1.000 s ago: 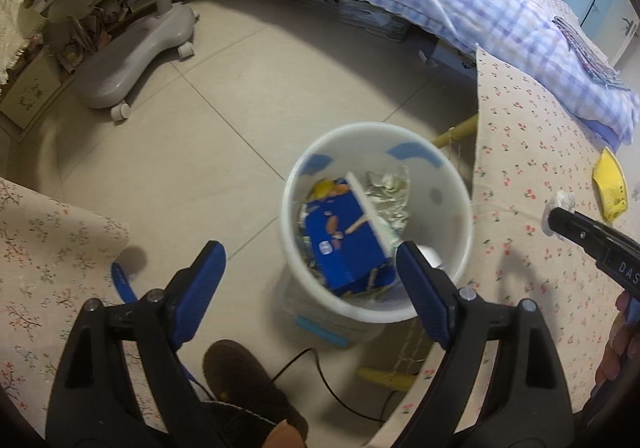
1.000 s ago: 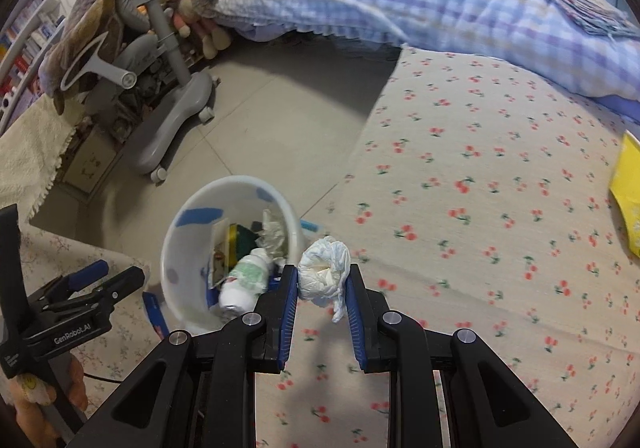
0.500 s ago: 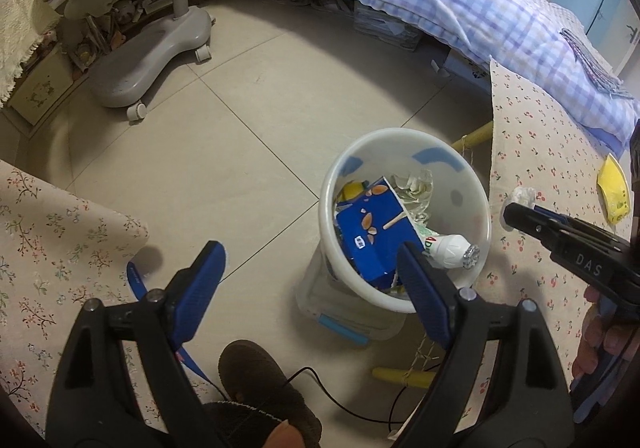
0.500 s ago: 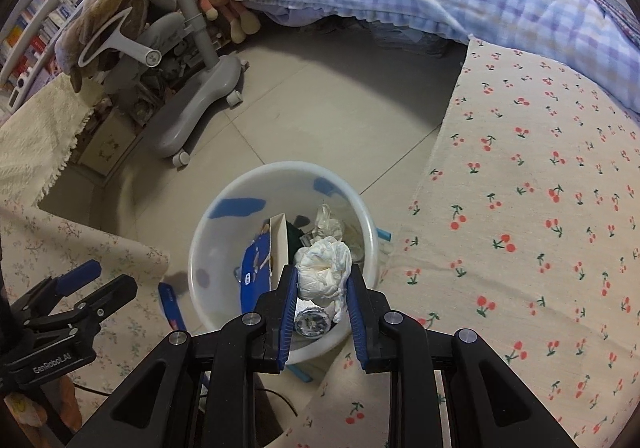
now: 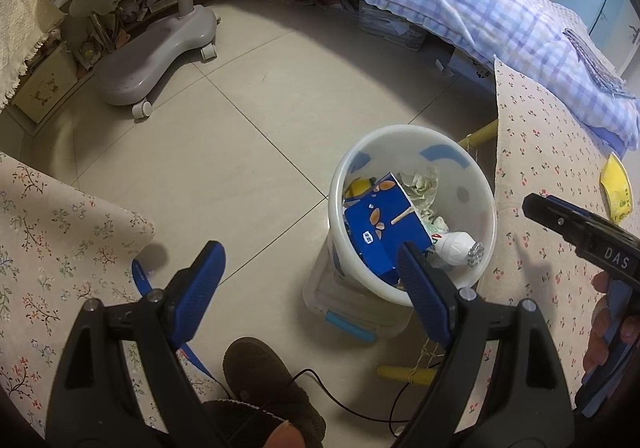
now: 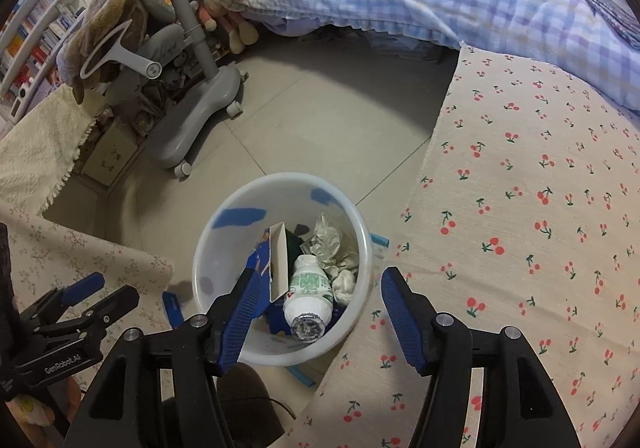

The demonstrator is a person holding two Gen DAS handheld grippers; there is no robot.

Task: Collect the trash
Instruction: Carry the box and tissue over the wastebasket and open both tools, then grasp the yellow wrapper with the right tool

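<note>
Currently both tools are empty. Right tool (image 6: pixel 316 312) hangs over the bin (image 6: pixel 224 248) with jaws spread wide, nothing between them. Left tool (image 5: pixel 308 284) is also spread wide, holding nothing, over the floor (image 5: pixel 240 120) just beside the bin.

Trash status:
- Bin already holds a blue carton (image 6: pixel 260 268), a white bottle (image 6: pixel 310 296) lying on its side with foil cap toward the right camera, crumpled foil-like wrap (image 6: pixel 330 242) and a white tissue wad (image 6: pixel 345 282) beside the bottle.
- My read: the latest drop is done, the wad sits in the bin and neither tool carries anything.
- Left to collect: one yellow packet (image 5: pixel 616 188) on the cherry-print tabletop (image 6: pixel 540 248), well apart from the bin. No other loose trash visible on that cloth in either view. A blue strip (image 5: pixel 140 276) lies on the floor by the floral cloth (image 5: pixel 60 240); can't tell if it counts as trash.

Readable text:
- "DAS" on the right tool body, seen from the left camera.
- "GenRobot.AI" on the left tool body, seen from the right camera.
- Bottle label is green print with what looks like a QR-type pattern; wording too small to read.
- Carton has a small white sticker, illegible.
</note>
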